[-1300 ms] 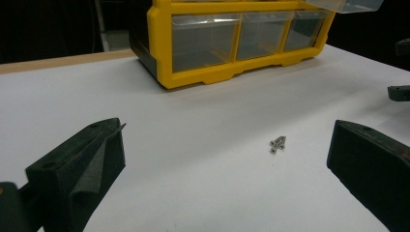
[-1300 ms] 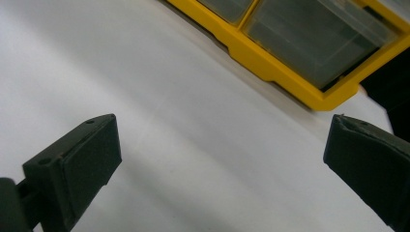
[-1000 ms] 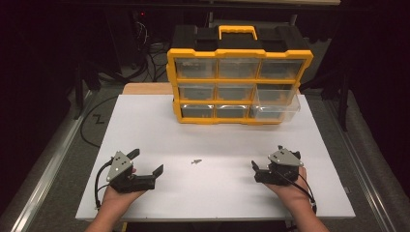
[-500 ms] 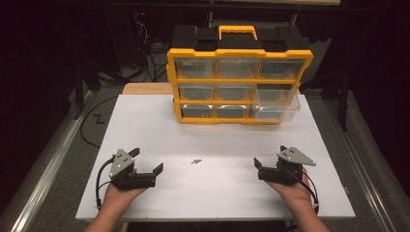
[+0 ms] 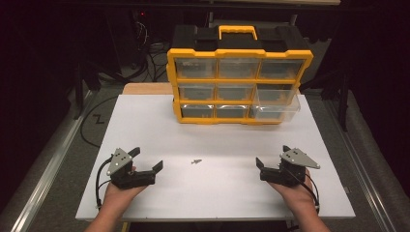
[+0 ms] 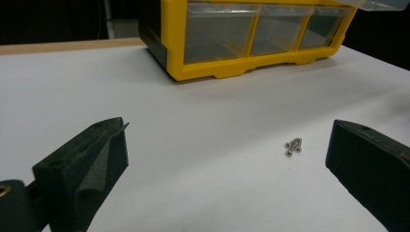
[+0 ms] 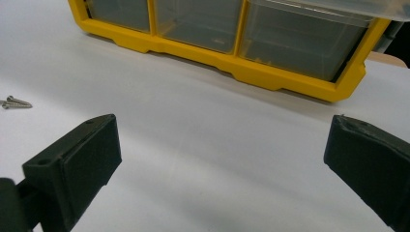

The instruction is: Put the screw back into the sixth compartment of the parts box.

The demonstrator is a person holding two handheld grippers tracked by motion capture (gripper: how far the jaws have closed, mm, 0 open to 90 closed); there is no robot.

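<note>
Left claw (image 5: 147,162) gapes wide, empty; screws (image 5: 196,161) lie on the tabletop (image 5: 217,198) ahead and to its right, nearer it than the equally wide, empty right claw (image 5: 259,163).

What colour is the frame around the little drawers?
Yellow. The organizer has a yellow frame and handle and a black top; the high view shows it best.
</note>
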